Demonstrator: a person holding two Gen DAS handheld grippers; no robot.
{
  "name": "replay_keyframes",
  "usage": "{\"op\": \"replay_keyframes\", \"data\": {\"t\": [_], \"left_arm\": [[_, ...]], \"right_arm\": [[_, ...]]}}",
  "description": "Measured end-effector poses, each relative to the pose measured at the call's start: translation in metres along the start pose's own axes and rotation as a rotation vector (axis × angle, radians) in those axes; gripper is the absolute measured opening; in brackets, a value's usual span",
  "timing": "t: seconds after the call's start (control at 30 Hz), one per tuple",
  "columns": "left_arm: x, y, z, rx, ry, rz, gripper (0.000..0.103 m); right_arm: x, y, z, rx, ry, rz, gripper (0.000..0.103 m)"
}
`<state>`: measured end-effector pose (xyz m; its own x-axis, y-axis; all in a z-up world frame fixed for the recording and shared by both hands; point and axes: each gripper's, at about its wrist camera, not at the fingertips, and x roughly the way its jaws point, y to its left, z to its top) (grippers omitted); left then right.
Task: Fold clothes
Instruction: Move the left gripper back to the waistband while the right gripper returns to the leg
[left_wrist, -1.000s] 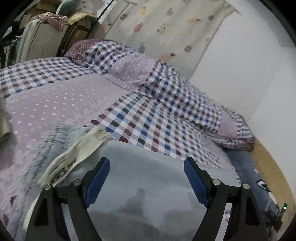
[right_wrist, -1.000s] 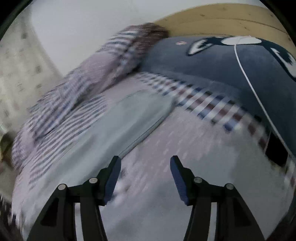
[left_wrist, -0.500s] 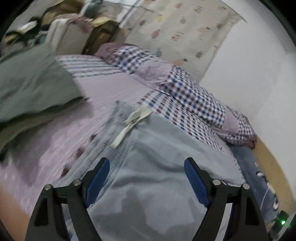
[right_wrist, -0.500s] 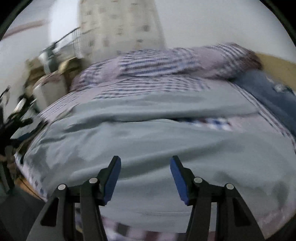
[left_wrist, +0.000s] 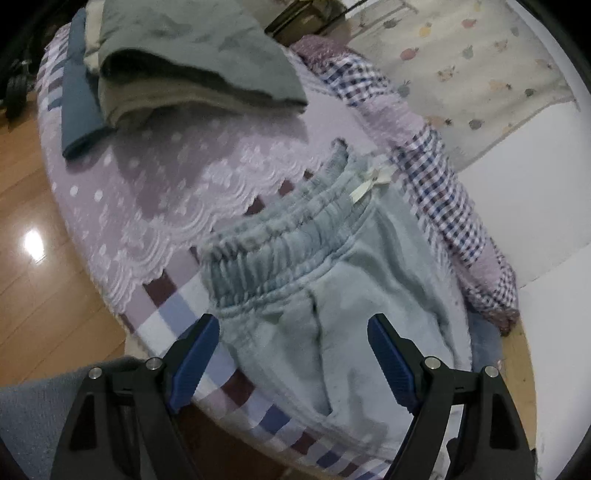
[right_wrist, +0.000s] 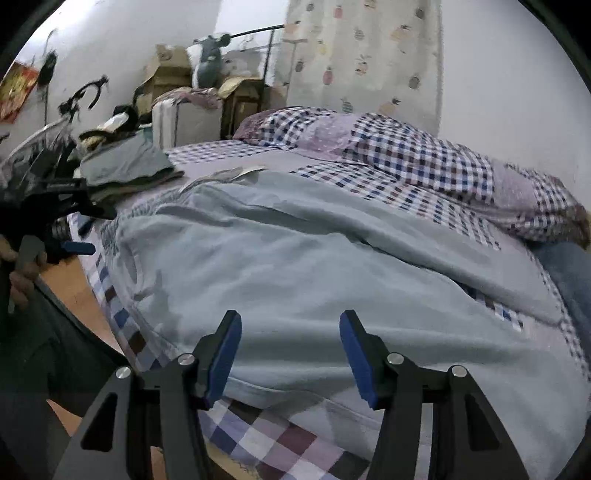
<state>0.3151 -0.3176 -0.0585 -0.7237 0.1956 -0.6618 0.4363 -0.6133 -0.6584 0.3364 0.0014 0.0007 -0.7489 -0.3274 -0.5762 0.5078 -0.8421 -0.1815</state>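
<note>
Light blue trousers (left_wrist: 343, 295) lie spread on the checked bed (left_wrist: 166, 295), waistband toward twelve o'clock. Left gripper (left_wrist: 293, 354) and right gripper (right_wrist: 290, 350) hover over them, jaws wide apart, empty.

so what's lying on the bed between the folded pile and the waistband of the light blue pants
Nothing: in the left wrist view only bare lilac bedspread with its lace trim separates the folded pile from the pants' waistband.

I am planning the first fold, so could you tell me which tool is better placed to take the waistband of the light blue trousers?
Left. The left tool is open, pointing at the waistband; the right tool faces the trouser legs.
</note>
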Motion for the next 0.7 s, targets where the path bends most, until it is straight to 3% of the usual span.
{"op": "replay_keyframes", "data": {"t": [0.2,0.3,0.53,0.7], "left_arm": [[0.029,0.000,-0.013,-0.033,0.164,-0.063,0.086],[0.040,-0.002,-0.020,-0.043,0.217,-0.058,0.086],[0.048,-0.006,-0.025,-0.046,0.237,-0.069,0.086],[0.051,-0.003,-0.019,-0.072,0.236,-0.089,0.086]], "right_arm": [[0.009,0.055,-0.012,-0.252,-0.016,-0.007,0.062],[0.016,0.088,-0.021,-0.402,-0.036,0.010,0.062],[0.031,0.146,-0.038,-0.622,-0.089,0.049,0.062],[0.046,0.162,-0.037,-0.653,-0.116,0.053,0.062]]}}
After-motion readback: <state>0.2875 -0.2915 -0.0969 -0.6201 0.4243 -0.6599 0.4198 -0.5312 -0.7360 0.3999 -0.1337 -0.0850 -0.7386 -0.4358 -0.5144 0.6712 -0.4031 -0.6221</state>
